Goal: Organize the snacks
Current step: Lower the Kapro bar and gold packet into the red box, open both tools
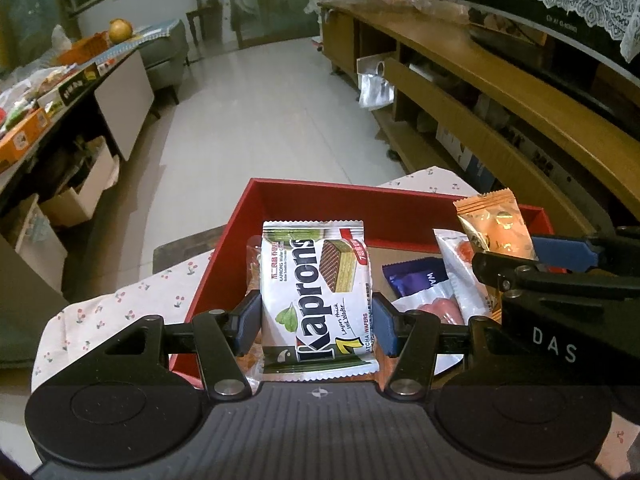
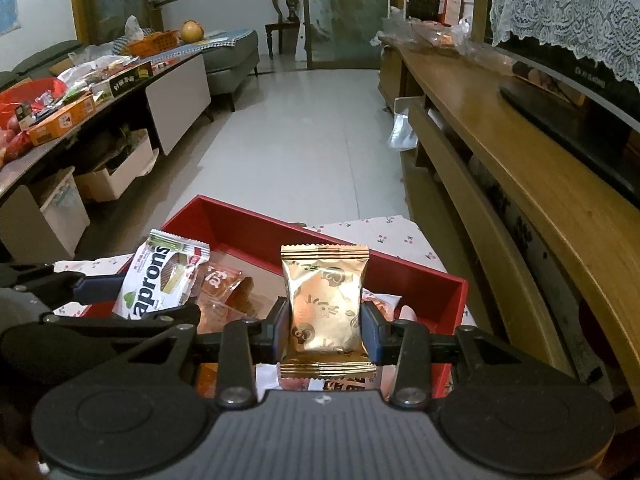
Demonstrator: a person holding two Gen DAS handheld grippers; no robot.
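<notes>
Your left gripper [image 1: 316,322] is clamped partway closed on the sides of a white Kaprons matcha wafer pack [image 1: 316,300], holding it upright above the red box [image 1: 320,204], which sits on a cherry-print cloth [image 1: 120,312]. Your right gripper [image 2: 325,330] pinches a gold-foil pastry packet [image 2: 325,308] the same way, just beside it over the same box. A purple wafer packet [image 1: 416,276] and pink-and-white packets [image 1: 448,300] lie inside the box.
</notes>
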